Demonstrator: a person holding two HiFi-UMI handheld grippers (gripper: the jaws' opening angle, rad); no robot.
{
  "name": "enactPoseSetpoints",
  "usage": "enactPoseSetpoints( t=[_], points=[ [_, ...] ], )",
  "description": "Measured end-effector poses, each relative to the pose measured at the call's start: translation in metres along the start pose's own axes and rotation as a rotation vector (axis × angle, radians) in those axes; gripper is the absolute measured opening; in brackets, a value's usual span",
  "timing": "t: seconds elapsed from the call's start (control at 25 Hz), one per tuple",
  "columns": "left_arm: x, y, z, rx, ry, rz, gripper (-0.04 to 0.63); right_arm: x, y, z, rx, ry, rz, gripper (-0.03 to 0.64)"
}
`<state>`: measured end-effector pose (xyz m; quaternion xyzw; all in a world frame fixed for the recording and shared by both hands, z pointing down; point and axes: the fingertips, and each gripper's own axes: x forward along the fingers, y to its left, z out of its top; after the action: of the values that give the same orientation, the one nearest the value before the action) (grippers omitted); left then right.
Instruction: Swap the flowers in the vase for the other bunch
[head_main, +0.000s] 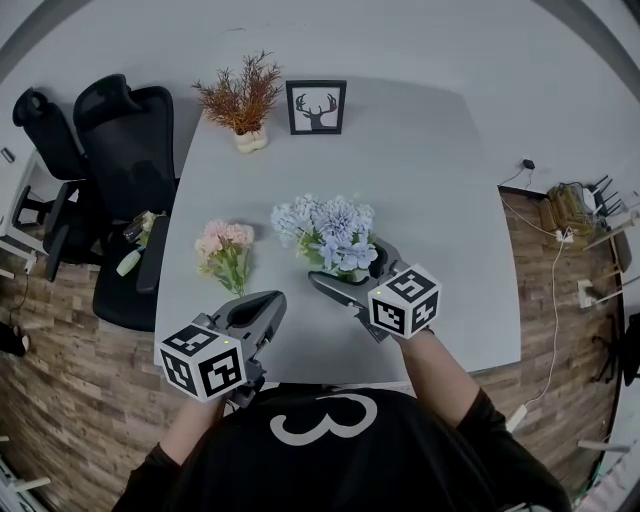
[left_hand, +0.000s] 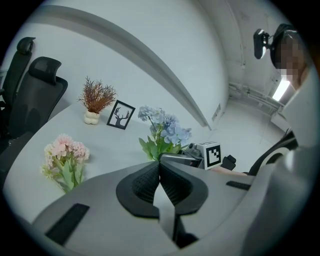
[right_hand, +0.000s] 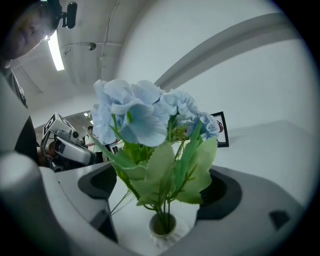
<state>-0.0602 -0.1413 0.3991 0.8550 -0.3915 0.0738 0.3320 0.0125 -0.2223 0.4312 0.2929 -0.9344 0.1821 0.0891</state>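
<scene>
On the white table (head_main: 430, 180), the blue flowers (head_main: 325, 232) stand upright in the vase (right_hand: 162, 227), between the jaws of the right tool (right_hand: 160, 187), which are spread apart either side of the stems. The left tool (left_hand: 160, 175) has its jaws pressed together on nothing, near the table's front edge. The pink bunch (head_main: 225, 250) sits just beyond it, left of the blue flowers.

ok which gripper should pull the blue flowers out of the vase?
Right. The right gripper stands open around the blue flowers above the vase; the left gripper is shut, near the pink bunch.
</scene>
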Motion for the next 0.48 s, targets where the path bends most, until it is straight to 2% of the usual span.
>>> enactPoseSetpoints(
  t=[0.04, 0.16, 0.28, 0.48],
  points=[
    [-0.0003, 0.0005, -0.0005, -0.002, -0.001, 0.001, 0.012, 0.0003, 0.0012, -0.0003, 0.000, 0.000, 0.001, 0.478],
    [-0.0002, 0.0012, -0.0013, -0.016, -0.004, 0.003, 0.012, -0.0011, 0.0022, -0.0011, 0.006, -0.003, -0.002, 0.356],
    [0.0020, -0.0004, -0.0018, -0.019, -0.002, -0.004, 0.012, -0.0032, 0.0013, -0.0001, 0.013, -0.010, -0.005, 0.266],
    [0.0055, 0.0015, -0.0036, -0.023, 0.012, 0.005, 0.012, -0.0041, 0.0039, 0.0004, -0.025, 0.004, -0.022, 0.217]
  ],
)
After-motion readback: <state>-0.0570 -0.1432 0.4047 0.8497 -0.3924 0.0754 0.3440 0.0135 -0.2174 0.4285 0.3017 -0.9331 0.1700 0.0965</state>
